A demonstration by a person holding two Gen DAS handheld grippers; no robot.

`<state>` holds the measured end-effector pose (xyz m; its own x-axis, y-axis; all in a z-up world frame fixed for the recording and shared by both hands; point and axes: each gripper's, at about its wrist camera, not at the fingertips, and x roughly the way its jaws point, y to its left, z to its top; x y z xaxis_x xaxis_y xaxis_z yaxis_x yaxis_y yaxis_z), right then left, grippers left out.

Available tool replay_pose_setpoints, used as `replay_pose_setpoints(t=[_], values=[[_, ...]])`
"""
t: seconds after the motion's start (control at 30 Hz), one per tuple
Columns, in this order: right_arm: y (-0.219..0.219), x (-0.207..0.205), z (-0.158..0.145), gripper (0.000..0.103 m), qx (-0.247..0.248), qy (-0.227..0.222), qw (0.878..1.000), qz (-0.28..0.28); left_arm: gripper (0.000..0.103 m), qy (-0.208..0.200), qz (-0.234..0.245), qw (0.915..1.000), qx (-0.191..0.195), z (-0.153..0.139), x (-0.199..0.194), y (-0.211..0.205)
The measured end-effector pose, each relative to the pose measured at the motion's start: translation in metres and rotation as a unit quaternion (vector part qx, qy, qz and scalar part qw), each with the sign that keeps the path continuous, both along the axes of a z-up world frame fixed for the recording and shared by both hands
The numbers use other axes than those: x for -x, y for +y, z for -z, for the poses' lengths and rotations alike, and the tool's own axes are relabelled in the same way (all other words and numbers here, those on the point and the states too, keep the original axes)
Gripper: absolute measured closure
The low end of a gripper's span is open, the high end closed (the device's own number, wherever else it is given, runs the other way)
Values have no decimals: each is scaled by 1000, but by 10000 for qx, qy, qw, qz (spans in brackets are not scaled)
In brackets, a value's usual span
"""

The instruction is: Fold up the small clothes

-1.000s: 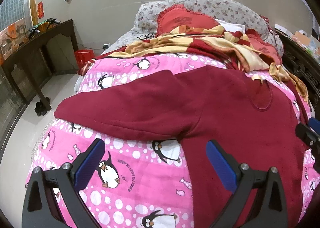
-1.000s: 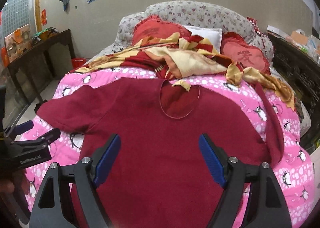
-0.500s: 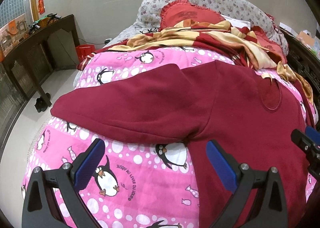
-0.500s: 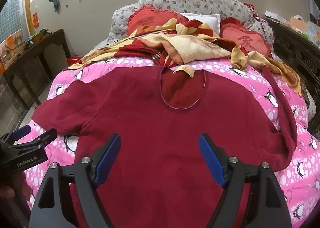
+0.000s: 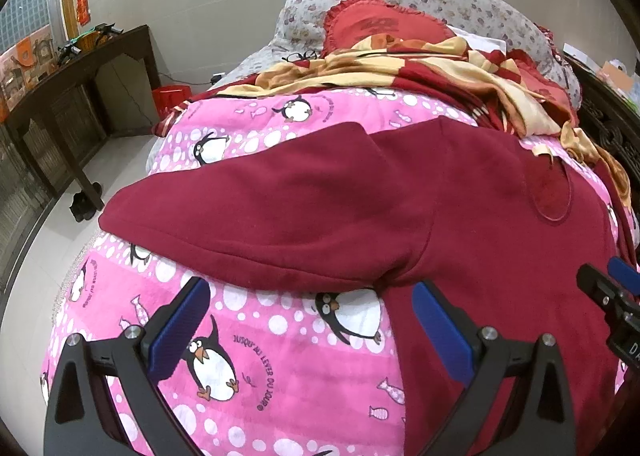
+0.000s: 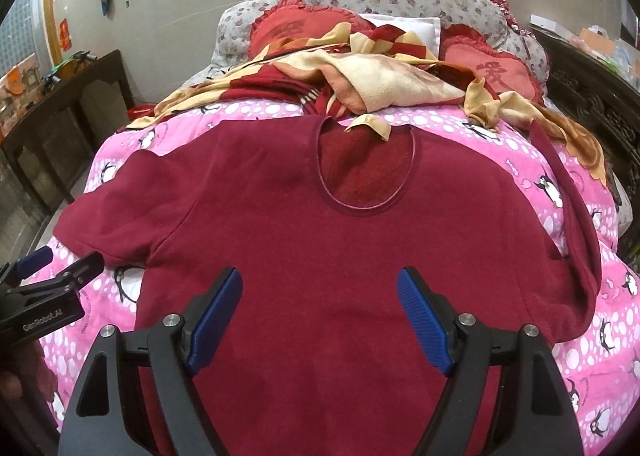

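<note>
A dark red long-sleeved top (image 6: 320, 240) lies flat, front up, on a pink penguin-print quilt (image 6: 600, 352), neckline toward the pillows. Its left sleeve (image 5: 260, 216) stretches out toward the bed's left edge. Its right sleeve (image 6: 576, 224) curves along the right side. My left gripper (image 5: 312, 320) is open and empty, over the quilt just below the left armpit. My right gripper (image 6: 320, 312) is open and empty, above the lower chest of the top. Each gripper shows at the edge of the other's view: the right one (image 5: 612, 292), the left one (image 6: 56, 272).
A rumpled red-and-cream blanket (image 6: 360, 72) and red pillows (image 6: 496, 68) lie at the head of the bed. A dark wooden table (image 5: 80, 88) stands left of the bed, a carved dark headboard (image 6: 592, 96) right. Tiled floor (image 5: 36, 256) lies to the left.
Both grippers have moved forward and lower over the bed, so the top looks larger. Both stay open and empty. The top has not moved.
</note>
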<state>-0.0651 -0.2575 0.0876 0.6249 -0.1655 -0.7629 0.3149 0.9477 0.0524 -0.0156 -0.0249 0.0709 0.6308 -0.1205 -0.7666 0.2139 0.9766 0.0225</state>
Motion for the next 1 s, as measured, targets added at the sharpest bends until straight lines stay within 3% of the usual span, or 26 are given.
replay_pose_setpoints(t=[1.0], values=[[20,-39,17,14,30,142,9997,-216,0,118,-607,9980,109,3,-36,50]])
